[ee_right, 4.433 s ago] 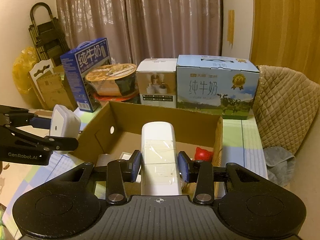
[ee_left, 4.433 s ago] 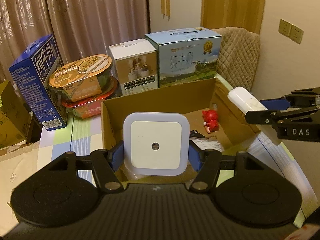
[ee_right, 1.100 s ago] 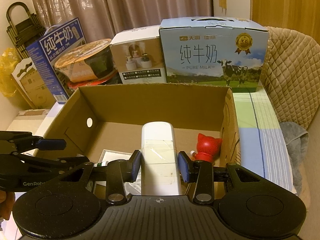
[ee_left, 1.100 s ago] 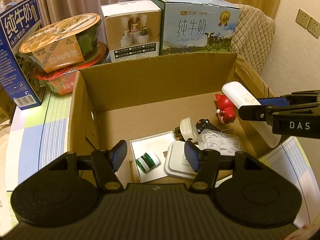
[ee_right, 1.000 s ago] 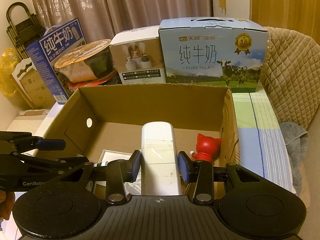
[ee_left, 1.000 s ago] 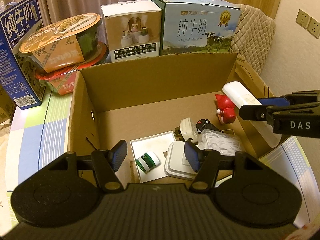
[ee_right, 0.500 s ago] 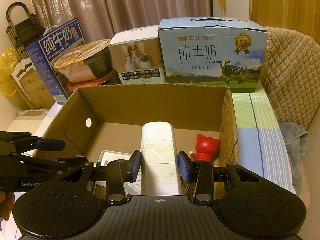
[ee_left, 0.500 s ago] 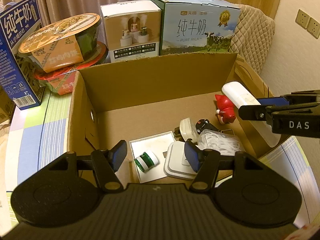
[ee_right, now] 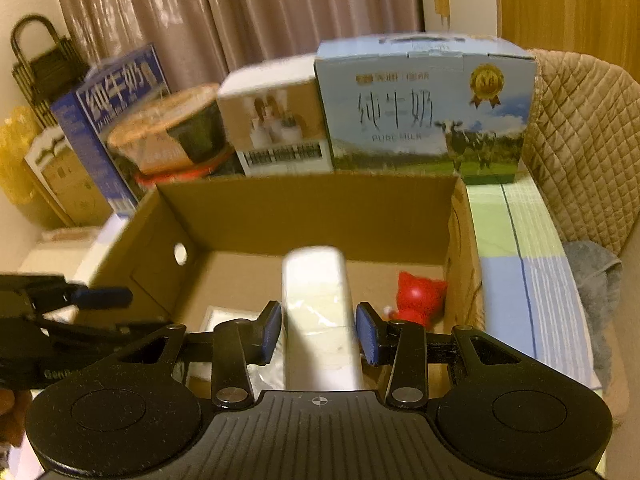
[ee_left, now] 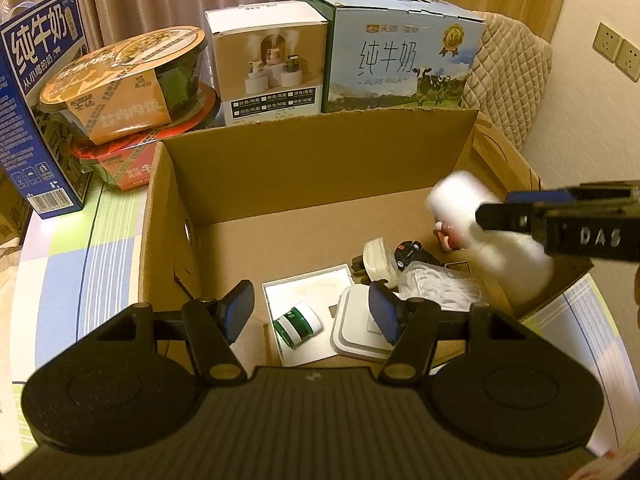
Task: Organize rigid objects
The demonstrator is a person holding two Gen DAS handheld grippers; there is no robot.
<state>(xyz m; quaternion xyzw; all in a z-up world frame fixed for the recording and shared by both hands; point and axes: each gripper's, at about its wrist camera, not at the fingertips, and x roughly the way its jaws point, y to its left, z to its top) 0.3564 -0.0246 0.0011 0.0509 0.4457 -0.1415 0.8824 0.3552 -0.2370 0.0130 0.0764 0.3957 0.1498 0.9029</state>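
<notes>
An open cardboard box [ee_left: 320, 168] [ee_right: 312, 208] stands on the checked tablecloth. My right gripper [ee_right: 316, 332] [ee_left: 492, 212] hangs over the box's right side. Its jaws are opening, and a long white block [ee_right: 314, 280] [ee_left: 456, 200] sits blurred between the pads, slipping loose. My left gripper [ee_left: 312, 312] is open and empty above the box's near wall. Under it in the box lie a green-and-white jar [ee_left: 298, 324], a flat white card [ee_left: 304, 292] and a square white night light [ee_left: 356, 332]. A red figure [ee_right: 420, 292] stands at the box's right wall.
Also in the box are a white plug adapter [ee_left: 378, 258] and a clear bag of white pieces [ee_left: 436, 288]. Behind it stand a blue milk carton [ee_left: 36, 92], stacked noodle bowls [ee_left: 132, 92], a white product box [ee_left: 272, 68] and a pale-blue milk case [ee_left: 400, 52]. A quilted chair [ee_right: 580, 152] is on the right.
The white block has gone blurred and shifted inside the right gripper, whose pads have parted slightly. The left gripper and the box's contents have not moved.
</notes>
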